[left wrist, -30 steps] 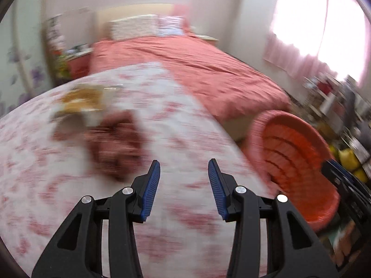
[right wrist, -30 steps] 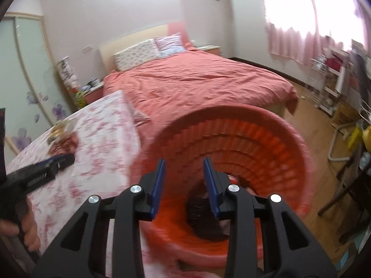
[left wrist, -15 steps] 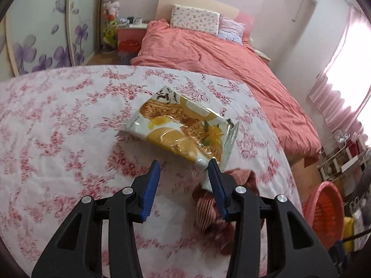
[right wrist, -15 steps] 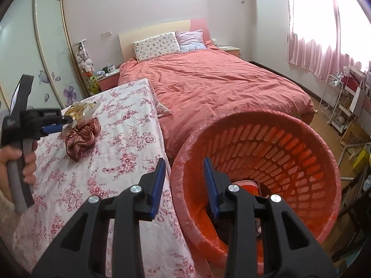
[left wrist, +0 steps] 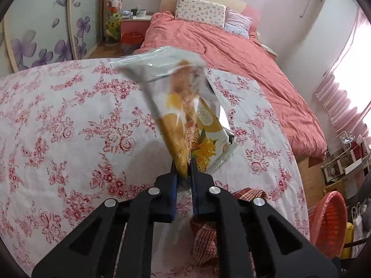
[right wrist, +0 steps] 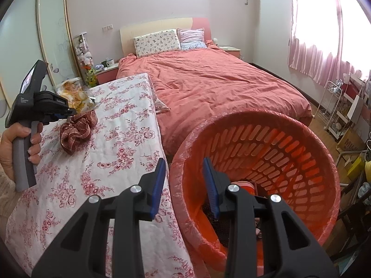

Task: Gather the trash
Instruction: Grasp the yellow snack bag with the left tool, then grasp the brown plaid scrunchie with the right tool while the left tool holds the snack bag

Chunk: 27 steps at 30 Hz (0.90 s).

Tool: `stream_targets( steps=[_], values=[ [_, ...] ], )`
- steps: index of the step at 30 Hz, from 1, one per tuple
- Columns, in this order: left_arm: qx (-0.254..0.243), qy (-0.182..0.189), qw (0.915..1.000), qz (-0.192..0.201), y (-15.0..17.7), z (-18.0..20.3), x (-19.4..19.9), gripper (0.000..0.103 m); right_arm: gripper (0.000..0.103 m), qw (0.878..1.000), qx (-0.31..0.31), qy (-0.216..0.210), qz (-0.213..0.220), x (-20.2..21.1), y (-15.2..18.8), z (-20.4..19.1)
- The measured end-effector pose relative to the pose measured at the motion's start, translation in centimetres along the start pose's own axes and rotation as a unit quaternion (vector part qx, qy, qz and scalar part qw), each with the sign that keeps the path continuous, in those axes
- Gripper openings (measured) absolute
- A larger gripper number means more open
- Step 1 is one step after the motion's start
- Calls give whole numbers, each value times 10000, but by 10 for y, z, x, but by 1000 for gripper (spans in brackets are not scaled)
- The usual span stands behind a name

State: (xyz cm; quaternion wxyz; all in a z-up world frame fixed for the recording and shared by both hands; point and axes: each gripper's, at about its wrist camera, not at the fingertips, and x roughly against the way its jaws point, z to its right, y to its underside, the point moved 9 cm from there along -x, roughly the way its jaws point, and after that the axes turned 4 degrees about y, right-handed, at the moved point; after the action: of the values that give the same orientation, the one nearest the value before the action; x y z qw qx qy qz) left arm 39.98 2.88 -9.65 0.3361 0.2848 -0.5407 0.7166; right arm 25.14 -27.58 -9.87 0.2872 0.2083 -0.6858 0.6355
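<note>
A clear snack wrapper [left wrist: 185, 115] printed in yellow stands up off the floral tablecloth [left wrist: 69, 127], pinched at its near end by my left gripper [left wrist: 183, 169], which is shut on it. The right wrist view shows that gripper [right wrist: 69, 111] in a person's hand [right wrist: 14, 143], with the wrapper [right wrist: 74, 92] beyond it. My right gripper [right wrist: 185, 180] straddles the near rim of a tilted orange basket [right wrist: 289, 153] lined with thin plastic, one finger outside and one inside, gripping it. Dark trash [right wrist: 218, 222] lies in the basket's bottom.
A red checked fabric scrunchie [right wrist: 78, 129] lies on the cloth just behind the left gripper. A bed with a coral duvet [right wrist: 220, 88] fills the room beyond the table. A wire rack and boxes [right wrist: 336, 111] crowd the floor at the right under pink curtains.
My left gripper swung from the basket side to the wrapper, closed on its near end and tipped it up off the cloth. The right gripper and basket shifted slightly beside the table.
</note>
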Motion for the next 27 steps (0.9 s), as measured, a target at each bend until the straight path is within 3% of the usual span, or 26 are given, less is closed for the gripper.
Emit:
stream_targets(
  steps=[11, 18, 27],
  values=[
    [-248, -189, 9973, 660, -4, -39, 52, 7, 34, 10000, 51, -77, 37, 6, 0, -10],
    [-94, -265, 9969, 736, -6, -61, 62, 7, 34, 9998, 105, -155, 51, 10, 1, -19],
    [-249, -434, 9956, 786, 10, -75, 74, 7, 34, 9996, 132, -258, 69, 13, -3, -30]
  ],
)
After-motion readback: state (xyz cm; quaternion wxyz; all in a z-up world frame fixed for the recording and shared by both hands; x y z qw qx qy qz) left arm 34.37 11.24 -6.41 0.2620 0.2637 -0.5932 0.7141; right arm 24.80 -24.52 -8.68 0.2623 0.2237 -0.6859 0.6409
